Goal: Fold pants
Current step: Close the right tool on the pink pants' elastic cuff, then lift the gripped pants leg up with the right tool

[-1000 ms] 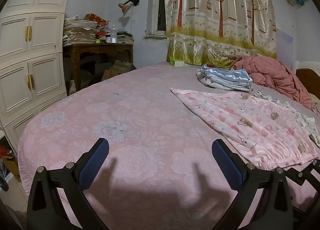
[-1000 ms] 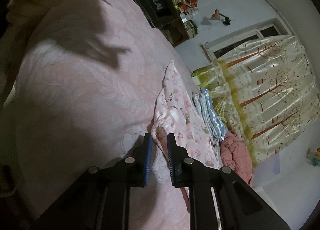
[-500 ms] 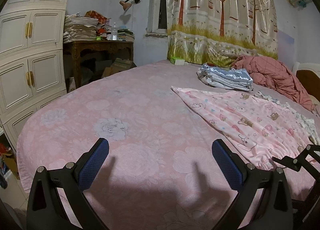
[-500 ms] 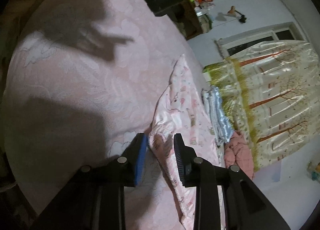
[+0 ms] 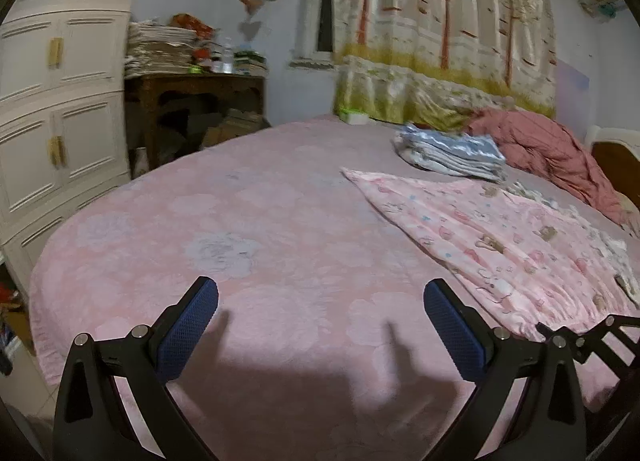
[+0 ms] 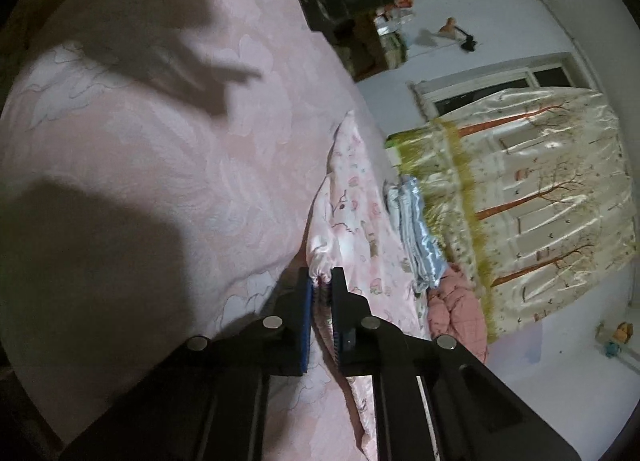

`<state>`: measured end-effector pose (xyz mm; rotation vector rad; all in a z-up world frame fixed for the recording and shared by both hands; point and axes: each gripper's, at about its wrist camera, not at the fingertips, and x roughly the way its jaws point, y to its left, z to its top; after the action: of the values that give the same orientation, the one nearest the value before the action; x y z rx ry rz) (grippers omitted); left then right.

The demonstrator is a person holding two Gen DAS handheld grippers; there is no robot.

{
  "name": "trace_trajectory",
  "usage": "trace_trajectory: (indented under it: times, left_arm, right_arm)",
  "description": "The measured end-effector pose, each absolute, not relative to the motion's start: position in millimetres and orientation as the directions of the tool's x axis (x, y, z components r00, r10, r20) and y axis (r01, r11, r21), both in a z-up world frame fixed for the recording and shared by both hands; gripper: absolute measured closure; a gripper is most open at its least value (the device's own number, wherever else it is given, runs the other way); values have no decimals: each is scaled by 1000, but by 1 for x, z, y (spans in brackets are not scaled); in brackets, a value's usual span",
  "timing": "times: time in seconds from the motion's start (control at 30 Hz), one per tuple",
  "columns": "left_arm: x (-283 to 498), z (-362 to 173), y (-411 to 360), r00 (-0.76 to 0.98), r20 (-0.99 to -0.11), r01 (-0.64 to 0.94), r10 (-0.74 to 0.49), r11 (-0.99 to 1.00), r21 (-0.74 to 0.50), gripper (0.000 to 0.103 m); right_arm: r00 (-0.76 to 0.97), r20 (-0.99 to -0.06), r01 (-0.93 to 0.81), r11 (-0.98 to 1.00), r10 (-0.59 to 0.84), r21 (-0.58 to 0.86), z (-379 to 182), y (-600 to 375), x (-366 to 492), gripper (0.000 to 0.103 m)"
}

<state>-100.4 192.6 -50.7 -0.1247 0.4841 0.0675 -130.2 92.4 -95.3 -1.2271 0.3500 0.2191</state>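
Pink patterned pants (image 5: 500, 245) lie spread on the right side of the pink bed (image 5: 260, 229), waistband toward me. My left gripper (image 5: 320, 301) is open and empty, hovering over bare bedspread left of the pants. My right gripper (image 6: 321, 281) is shut on the elastic waistband of the pants (image 6: 352, 217); its black frame also shows in the left wrist view (image 5: 580, 335) at the waistband edge.
A stack of folded blue and white clothes (image 5: 452, 153) and a crumpled pink-red blanket (image 5: 552, 153) lie at the far side of the bed. A white cabinet (image 5: 60, 101) and a cluttered wooden desk (image 5: 192, 89) stand to the left. A tree-print curtain (image 5: 444, 29) hangs behind.
My right gripper had opened slightly around the waistband half a second ago and is now shut on it. My left gripper has risen a little and stays open.
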Motion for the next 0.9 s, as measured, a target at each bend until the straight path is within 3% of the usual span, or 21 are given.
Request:
trace_trajectory:
  times: [0.17, 0.3, 0.47, 0.53, 0.67, 0.73, 0.8, 0.83, 0.87, 0.9]
  left_arm:
    - [-59, -11, 201, 866, -491, 42, -99, 991, -126, 1]
    - [24, 14, 209, 781, -552, 153, -292, 946, -285, 3]
    - [139, -12, 223, 661, -615, 95, -431, 860, -501, 34]
    - [173, -32, 232, 626, -644, 29, -440, 839, -544, 41]
    - [218, -61, 238, 607, -715, -51, -348, 880, -472, 53]
    - [232, -73, 238, 595, -712, -47, -372, 869, -493, 56]
    - [238, -78, 235, 597, -721, -48, -353, 881, -471, 66]
    - [239, -78, 233, 604, -720, -48, -340, 887, -459, 77]
    - [240, -78, 233, 606, -719, -41, -341, 889, -456, 98]
    - [240, -78, 232, 602, -715, -29, -355, 885, -464, 100]
  right_arm:
    - [917, -399, -366, 403, 3, -839, -91, 86, -128, 95]
    - [913, -408, -370, 452, 14, -812, -92, 82, -126, 95]
    - [898, -436, -396, 549, 62, -736, -86, 69, -121, 95]
    - [880, -462, -427, 604, 107, -673, -81, 61, -118, 95]
    - [841, -509, -480, 683, 180, -551, -70, 46, -110, 95]
    - [837, -512, -488, 686, 193, -539, -70, 44, -111, 95]
    - [831, -518, -496, 691, 203, -526, -69, 42, -111, 95]
    - [829, -521, -499, 694, 206, -519, -68, 41, -110, 95]
    - [826, -523, -502, 699, 212, -510, -68, 40, -110, 95]
    - [823, -525, -505, 703, 217, -502, -68, 39, -112, 95]
